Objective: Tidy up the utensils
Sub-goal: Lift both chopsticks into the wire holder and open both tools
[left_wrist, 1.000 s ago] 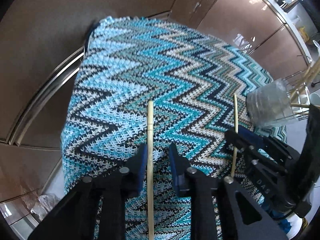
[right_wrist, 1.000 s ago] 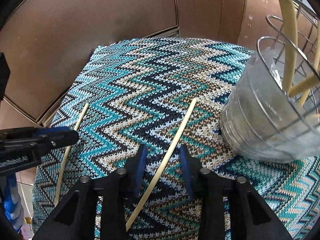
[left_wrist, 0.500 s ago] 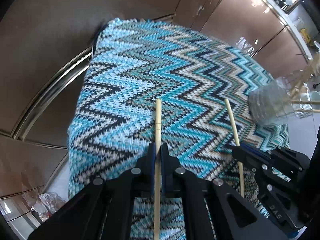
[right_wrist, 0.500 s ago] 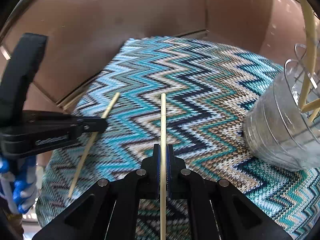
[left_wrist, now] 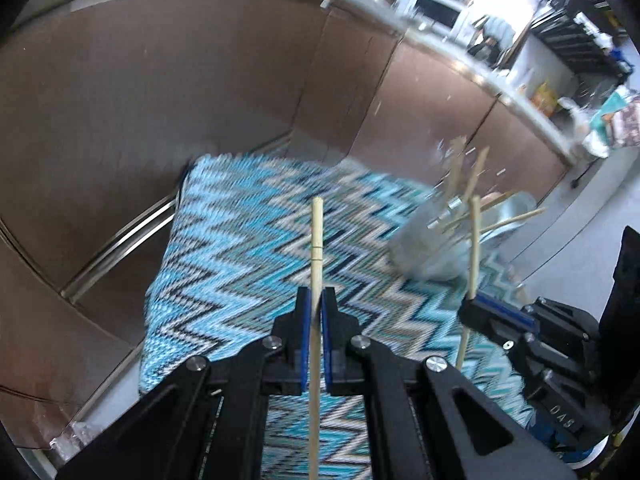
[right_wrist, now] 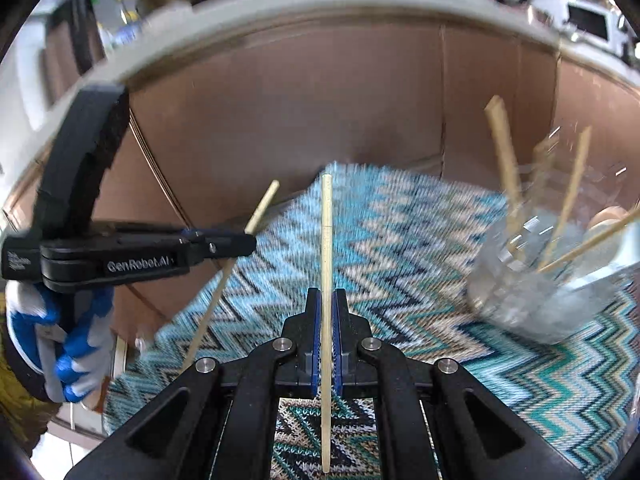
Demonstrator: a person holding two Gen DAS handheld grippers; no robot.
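**Both chopsticks gripped and lifted off the cloth**

Change since a second ago: both sets of jaws were open around chopsticks lying flat on the zigzag cloth (left_wrist: 240,248); half a second ago they had clamped down. Now both sticks are clear of the cloth and both views have tilted up toward the cabinets.

- Left gripper (left_wrist: 314,312): jaws pinched narrow on the left chopstick (left_wrist: 316,248), gripped around mid-length, tip pointing away from the camera.
- Right gripper (right_wrist: 327,312): same, jaws tight on the right chopstick (right_wrist: 326,240), stick running straight along the fingers.
- Holder (right_wrist: 532,280): clear cup in a wire rack near the cloth's right edge, already has several sticks leaning in it. Blurred, so I can't count them.
- Gloved hand (right_wrist: 76,340) visible on the left tool in the right view.

Read: pick is done on both sides, carry phase starting. Next is likely swinging both sticks right and dropping them into the holder. Risk: sticks already inside lean outward and could block entry.
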